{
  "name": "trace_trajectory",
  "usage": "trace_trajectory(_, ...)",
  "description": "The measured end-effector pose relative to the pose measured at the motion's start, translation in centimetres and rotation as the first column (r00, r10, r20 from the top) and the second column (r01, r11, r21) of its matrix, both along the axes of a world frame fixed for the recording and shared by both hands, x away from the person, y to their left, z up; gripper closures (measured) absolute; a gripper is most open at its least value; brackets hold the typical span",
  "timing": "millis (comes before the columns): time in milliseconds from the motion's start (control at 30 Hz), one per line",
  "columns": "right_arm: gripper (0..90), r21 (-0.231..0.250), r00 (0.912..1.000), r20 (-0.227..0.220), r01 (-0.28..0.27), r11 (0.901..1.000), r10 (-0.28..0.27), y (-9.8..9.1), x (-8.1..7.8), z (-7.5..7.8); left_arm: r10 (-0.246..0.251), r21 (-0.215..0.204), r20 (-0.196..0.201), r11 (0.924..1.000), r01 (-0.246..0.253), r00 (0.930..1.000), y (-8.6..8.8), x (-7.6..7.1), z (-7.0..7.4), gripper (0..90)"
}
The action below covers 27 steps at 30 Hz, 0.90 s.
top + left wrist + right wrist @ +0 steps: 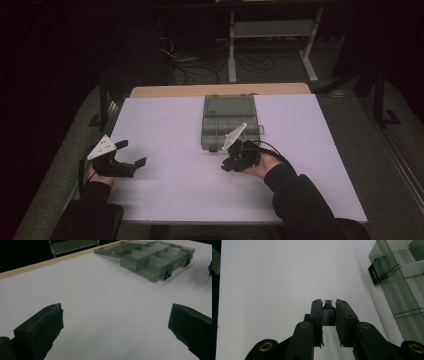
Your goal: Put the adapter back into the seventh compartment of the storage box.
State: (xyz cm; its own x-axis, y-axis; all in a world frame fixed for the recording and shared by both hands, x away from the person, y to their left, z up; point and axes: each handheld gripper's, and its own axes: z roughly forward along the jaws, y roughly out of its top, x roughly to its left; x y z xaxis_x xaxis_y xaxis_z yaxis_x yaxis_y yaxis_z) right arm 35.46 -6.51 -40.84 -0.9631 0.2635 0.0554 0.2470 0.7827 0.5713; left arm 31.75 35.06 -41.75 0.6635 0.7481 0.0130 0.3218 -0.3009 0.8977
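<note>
A dark room is surrounding the white tabletop [175, 185] I am working at, with cables and a pale frame lying on the floor beyond its far wooden edge; I am holding my left claw [134, 154] low over the near left part of the tabletop, its jaws standing wide apart with nothing between them, and in the left gripper view [115, 322] bare white surface is showing between the two black pads; my right claw [226, 166] is resting near the middle of the tabletop, its jaws pinched tight on a small dark piece [328, 311], which is sitting between the pads [316, 315] with a pale end peeking out at the tips; what the piece is I cannot tell; the clear grey compartment box [230, 125] is lying open just beyond my right claw, its lid folded back flat toward the far edge; in the right gripper view the box [404, 285] is lying just to the right of my jaws, one black latch [377, 271] facing them; from my left claw the box [155, 261] is sitting well off, ahead and to the right.
</note>
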Motion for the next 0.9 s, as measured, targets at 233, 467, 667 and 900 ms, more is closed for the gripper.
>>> trace_trajectory(233, 74.8, 0.008, 0.9999, 0.004, 0.014, 0.9999, -0.014, -0.4, 0.1, 0.3, -0.001, 0.000, -0.001, 1.0000, 0.001, 1.0000, 0.0, 0.0, 0.0, 0.0)
trace_trajectory(467, 74.8, 0.010, 0.9997, 0.012, 0.022, 0.9997, -0.022, -0.8, 0.3, 0.8, 0.001, 0.001, -0.001, 1.0000, -0.001, 1.0000, 0.0, 0.0, 0.0, 0.0)
trace_trajectory(667, 74.9, 0.019, 0.9994, 0.019, 0.030, 0.9994, -0.030, -1.1, 0.5, 1.4, 0.000, 0.002, -0.001, 1.0000, 0.000, 1.0000, 0.0, 0.0, 0.0, 0.0)
trace_trajectory(900, 74.8, 0.019, 0.9990, 0.024, 0.038, 0.9991, -0.038, -1.4, 0.7, 1.9, -0.001, 0.002, -0.001, 1.0000, 0.001, 1.0000, 0.0, 0.0, 0.0, 0.0)
